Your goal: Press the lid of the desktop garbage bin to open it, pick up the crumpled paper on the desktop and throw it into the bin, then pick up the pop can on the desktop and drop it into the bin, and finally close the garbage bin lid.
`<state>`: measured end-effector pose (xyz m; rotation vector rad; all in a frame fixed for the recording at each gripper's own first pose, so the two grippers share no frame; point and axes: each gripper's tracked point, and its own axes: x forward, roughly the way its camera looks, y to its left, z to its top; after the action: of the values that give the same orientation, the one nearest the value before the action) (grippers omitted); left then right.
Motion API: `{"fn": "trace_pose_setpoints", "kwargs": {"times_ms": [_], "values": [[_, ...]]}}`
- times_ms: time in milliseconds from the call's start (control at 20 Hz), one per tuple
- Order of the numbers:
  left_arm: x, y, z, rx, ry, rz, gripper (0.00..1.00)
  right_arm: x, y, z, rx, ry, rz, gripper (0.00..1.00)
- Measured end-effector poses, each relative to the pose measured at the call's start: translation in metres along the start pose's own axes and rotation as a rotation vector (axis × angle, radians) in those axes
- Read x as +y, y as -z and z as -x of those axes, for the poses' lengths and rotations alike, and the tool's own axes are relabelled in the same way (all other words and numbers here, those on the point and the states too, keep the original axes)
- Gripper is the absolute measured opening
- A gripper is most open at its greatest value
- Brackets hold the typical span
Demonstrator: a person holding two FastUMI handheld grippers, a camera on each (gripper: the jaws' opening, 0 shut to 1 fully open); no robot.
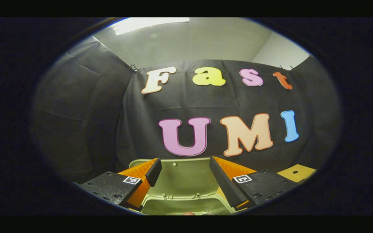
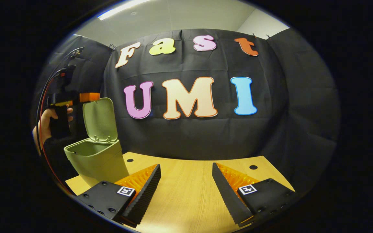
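Desktop bin, lid open

Small olive-green plastic garbage bin (image 2: 97, 161) with tapered walls, standing upright on the left part of the light wooden desktop (image 2: 189, 191). Its flat, rounded-corner green hinged lid (image 2: 99, 119) is raised near vertical at the rear rim, inner face forward; the left gripper view looks onto that lid (image 1: 181, 178) and the open mouth.

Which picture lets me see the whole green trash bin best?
The right gripper view: the green bin stands whole on the table, its lid swung up. The left gripper view shows just the lid's inside and the rim between its own fingers.
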<state>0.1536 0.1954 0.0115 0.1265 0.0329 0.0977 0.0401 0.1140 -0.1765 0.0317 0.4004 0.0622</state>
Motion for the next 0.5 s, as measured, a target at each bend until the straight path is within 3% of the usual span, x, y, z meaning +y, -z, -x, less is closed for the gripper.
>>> {"fn": "trace_pose_setpoints", "kwargs": {"times_ms": [250,450,500], "values": [[0.021,-0.004,-0.042,0.023,0.009,-0.019,0.88,0.004,0.008,0.008,0.001,0.047,-0.023,1.00],[0.009,0.028,-0.047,0.125,0.051,-0.034,0.89,-0.001,0.006,0.015,-0.010,0.068,-0.010,1.00],[0.010,0.020,-0.049,0.096,0.046,-0.026,0.89,-0.003,0.006,0.017,-0.010,0.069,-0.010,1.00]]}}
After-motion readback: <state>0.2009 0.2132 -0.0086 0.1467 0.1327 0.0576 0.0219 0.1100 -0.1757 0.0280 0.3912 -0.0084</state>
